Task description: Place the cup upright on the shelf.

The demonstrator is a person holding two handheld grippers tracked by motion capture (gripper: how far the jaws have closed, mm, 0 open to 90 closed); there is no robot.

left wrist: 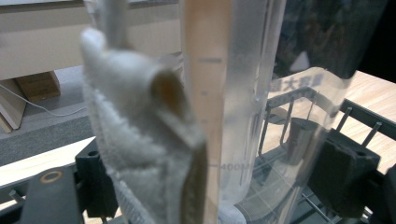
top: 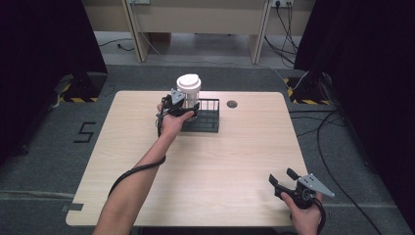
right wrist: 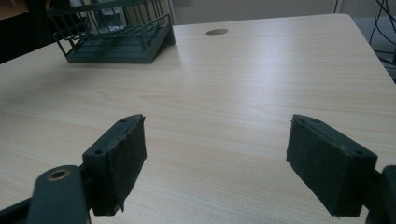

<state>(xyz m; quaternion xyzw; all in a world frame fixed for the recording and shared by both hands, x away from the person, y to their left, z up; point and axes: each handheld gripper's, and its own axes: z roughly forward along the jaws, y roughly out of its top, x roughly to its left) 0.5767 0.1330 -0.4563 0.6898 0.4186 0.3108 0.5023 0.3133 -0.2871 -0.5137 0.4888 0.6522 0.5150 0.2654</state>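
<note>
The counter (top: 205, 161) is evenly lit from overhead in the high view, while both sides of the frame are lost in darkness. In the left gripper view, the near cloth (left wrist: 140, 154) is blurred. A soft sheen is seen in the right gripper view.

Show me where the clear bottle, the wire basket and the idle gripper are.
clear bottle (top: 188, 84), high view, on its white lid.
wire basket (top: 209, 104), high view, on its right rim.
right gripper (top: 283, 176), high view, between its open fingertips.

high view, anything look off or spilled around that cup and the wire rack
Nothing spilled or damaged. The clear cup with its white lid stands upright at the left end of the dark wire rack, and the left gripper is at it. The right gripper is near the table's front edge, jaws apart.
</note>
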